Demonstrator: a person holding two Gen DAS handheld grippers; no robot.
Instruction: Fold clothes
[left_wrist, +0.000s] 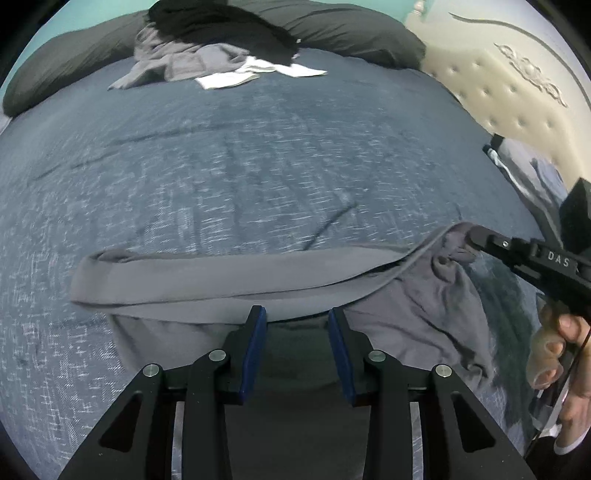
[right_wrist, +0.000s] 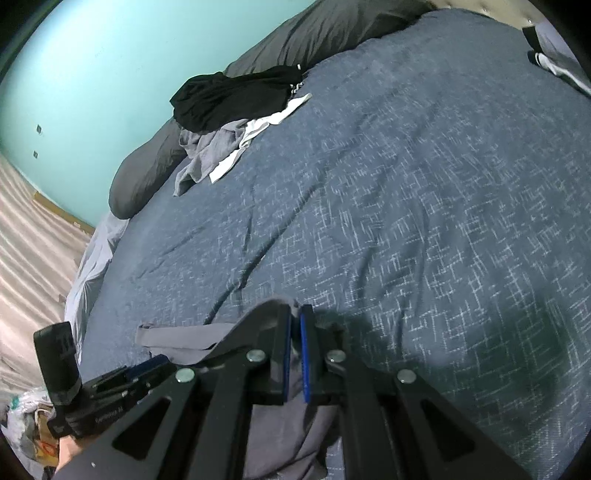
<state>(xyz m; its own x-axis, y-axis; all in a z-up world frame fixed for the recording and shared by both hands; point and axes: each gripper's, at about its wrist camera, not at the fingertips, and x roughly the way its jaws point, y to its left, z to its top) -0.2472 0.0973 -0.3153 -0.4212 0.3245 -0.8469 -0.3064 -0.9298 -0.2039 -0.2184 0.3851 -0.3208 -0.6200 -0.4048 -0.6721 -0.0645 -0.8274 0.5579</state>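
A grey garment with a wide waistband lies at the near edge of the blue bedspread. My left gripper is open, its blue pads apart just over the cloth below the waistband. My right gripper is shut on the garment at the waistband's right end and lifts that corner a little. In the left wrist view the right gripper comes in from the right, held by a hand. The left gripper shows at the lower left of the right wrist view.
A heap of black, grey and white clothes lies at the far side of the bed against dark grey pillows. A cream tufted headboard stands on the right. More clothing lies near it. A teal wall and striped floor are on the left.
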